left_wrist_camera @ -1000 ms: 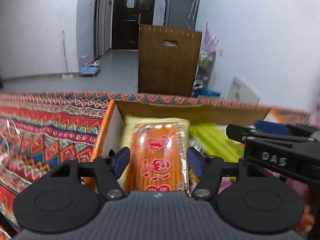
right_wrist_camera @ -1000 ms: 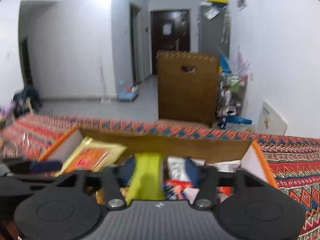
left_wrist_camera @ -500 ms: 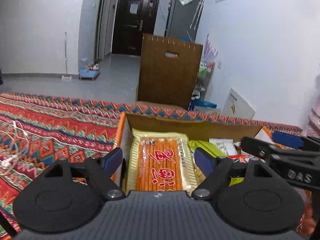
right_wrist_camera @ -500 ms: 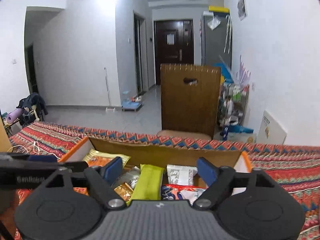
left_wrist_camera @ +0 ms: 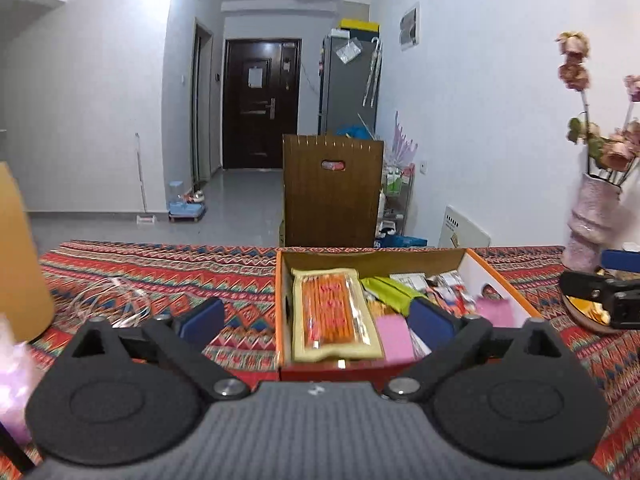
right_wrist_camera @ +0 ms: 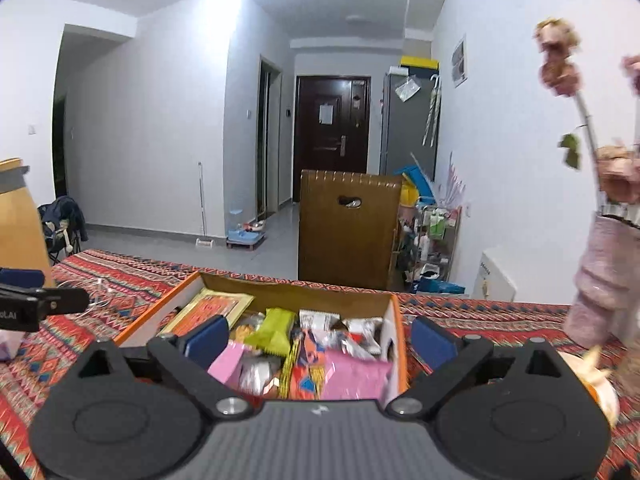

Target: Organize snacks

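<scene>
- The left gripper (left_wrist_camera: pixel 318 318) is being held above the near edge of the cardboard box (left_wrist_camera: pixel 496 276); its jaws have just been opening and are standing wide, with nothing gripped between them.
- The right gripper (right_wrist_camera: pixel 320 336) is likewise being held spread wide and empty, its jaws having just been opening, over the box's near side.
- The snacks are being kept inside the box on the patterned cloth (left_wrist_camera: pixel 168 276): an orange stick packet (left_wrist_camera: pixel 330 314) along the left wall, a green packet (right_wrist_camera: pixel 272 330) and pink packets (right_wrist_camera: pixel 354 374) beside it.
- A pink vase (left_wrist_camera: pixel 588 224) is being seen near the box's right.
</scene>
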Demonstrator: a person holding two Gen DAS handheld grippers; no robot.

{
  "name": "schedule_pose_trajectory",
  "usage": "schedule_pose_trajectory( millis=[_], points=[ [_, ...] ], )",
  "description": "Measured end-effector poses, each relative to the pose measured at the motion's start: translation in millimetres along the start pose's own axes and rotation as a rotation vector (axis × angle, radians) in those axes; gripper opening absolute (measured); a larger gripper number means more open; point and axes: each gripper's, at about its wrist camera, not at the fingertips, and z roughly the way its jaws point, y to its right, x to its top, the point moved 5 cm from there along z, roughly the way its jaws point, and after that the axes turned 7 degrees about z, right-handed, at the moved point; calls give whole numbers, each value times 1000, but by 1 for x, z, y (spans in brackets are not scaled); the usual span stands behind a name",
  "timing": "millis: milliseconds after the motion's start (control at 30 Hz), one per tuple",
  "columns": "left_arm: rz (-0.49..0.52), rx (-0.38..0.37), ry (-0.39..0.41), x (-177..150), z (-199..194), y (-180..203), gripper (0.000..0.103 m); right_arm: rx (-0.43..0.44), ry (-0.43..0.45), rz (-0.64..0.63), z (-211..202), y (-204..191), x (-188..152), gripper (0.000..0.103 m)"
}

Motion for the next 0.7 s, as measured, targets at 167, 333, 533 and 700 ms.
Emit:
schedule_pose_trajectory(
  millis=[167,333,533,700],
  points=[
    [12,-28,61,-21,-78,14,103,-14,32,-31,-75,0,-32,101],
    [40,-45,125,-50,-158,32,103,-20,53,5,-146,1,-65,103],
    [24,-37,131,-98,-222,40,103,-33,78,13,-219,-6,-105,103],
    [12,-22,119,-134,-263,45,103,-46,90,7,-268,-19,-144,103]
  ],
)
